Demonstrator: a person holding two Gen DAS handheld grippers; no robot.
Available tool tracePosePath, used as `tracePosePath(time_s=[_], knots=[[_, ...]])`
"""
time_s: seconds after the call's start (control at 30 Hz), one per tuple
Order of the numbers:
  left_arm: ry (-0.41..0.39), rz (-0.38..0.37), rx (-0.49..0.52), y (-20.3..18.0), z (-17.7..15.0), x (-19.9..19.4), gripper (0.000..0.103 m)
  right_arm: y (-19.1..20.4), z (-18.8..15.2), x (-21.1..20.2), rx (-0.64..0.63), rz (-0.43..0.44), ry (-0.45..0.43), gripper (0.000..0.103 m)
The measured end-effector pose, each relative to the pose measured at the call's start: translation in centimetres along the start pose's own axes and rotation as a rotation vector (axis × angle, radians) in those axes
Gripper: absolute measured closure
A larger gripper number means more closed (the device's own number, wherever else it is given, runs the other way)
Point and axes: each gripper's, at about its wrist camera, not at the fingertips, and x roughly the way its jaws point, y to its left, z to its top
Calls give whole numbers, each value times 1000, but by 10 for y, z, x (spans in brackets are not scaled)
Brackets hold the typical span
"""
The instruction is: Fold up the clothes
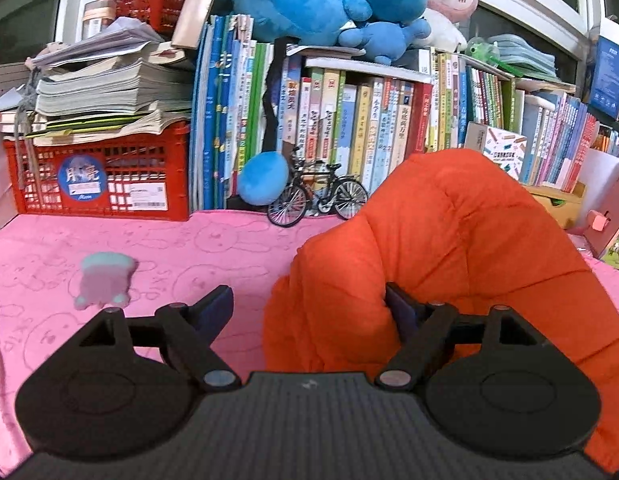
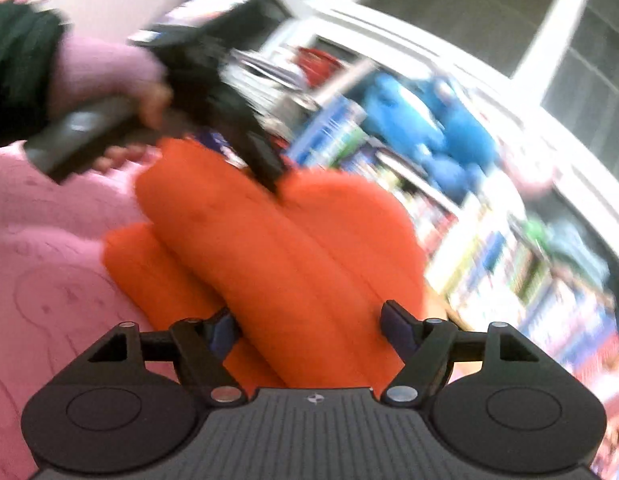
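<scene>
I am mid-fold on the orange jacket (image 1: 449, 264), which sits bunched in a hump on the pink cloth (image 1: 149, 248). My left claw (image 1: 309, 308) and right claw (image 2: 309, 326) both stand apart, gripping nothing. Next, I judge, I must pinch an edge and flatten the hump.

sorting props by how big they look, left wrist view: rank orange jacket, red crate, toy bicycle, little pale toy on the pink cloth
1. orange jacket, though it is nearest the camera
2. red crate
3. toy bicycle
4. pale toy
</scene>
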Motion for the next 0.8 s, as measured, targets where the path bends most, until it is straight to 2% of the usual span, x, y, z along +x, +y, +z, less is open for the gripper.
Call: tracePosePath(time_s=[0.13,0.27,0.33,0.4,0.5,0.6,0.7,0.8], knots=[[10,35,-5,7,-8,-2,20,-34,-23,11,166,-23,91,29],[20,50,-26,10,-15,-3,20,-55,-30,22,343,45,108,31],[18,56,-27,7,-16,-2,21,-59,-29,31,385,72,104,37],[16,60,-27,4,-17,-2,21,-57,-25,43,396,93,103,56],[9,55,-29,2,-22,-4,21,-57,-25,49,473,87,132,68],[0,29,-44,3,-30,-9,20,-80,-37,57,642,74,155,75],[-26,25,-45,0,-38,-18,20,-101,-59,64,838,107,195,76],[-61,71,-13,-5,-45,-32,20,-106,-69,65,898,119,201,77]])
